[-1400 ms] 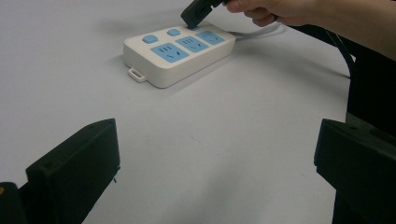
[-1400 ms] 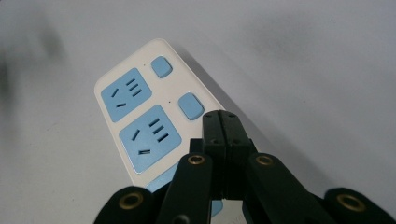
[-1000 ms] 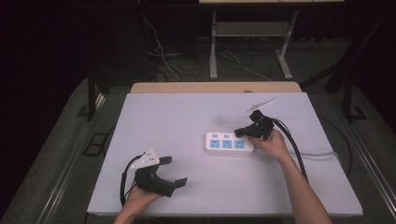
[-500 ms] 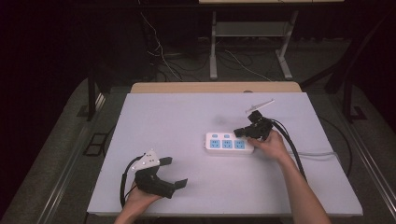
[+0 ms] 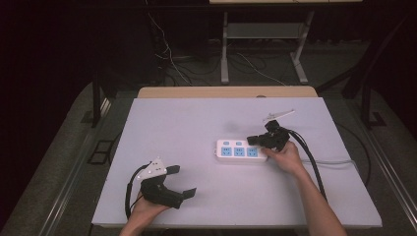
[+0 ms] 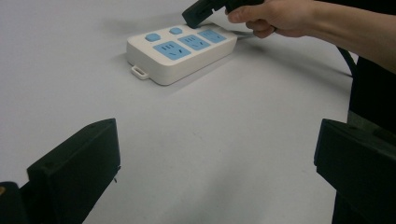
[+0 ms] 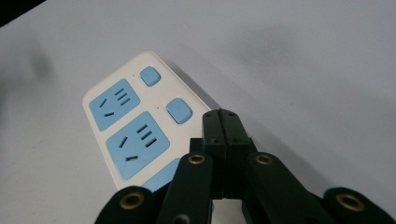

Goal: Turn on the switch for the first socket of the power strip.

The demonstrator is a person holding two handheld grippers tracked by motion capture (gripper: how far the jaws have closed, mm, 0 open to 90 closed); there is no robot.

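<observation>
White power strip [image 5: 239, 151] lies mid-surface [image 5: 196, 128], right of centre. Your right tool [image 7: 220, 116] hovers over its blue buttons, jaws pressed together, empty; the high view hides that. Your left tool [image 5: 183, 181] rests near the front edge, jaws wide apart, empty.

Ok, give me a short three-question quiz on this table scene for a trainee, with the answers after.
1. True or false: the right hand-held gripper has its jaws pressed together over the power strip.
2. Multiple choice: the left hand-held gripper is A) clamped on the power strip, B) open, with nothing between its jaws, near the table's front edge, C) lying on the floor.
3. What colour are the socket faces and the small buttons on the power strip?

Key: 1 true; 2 B; 3 blue, on a white body.
</observation>
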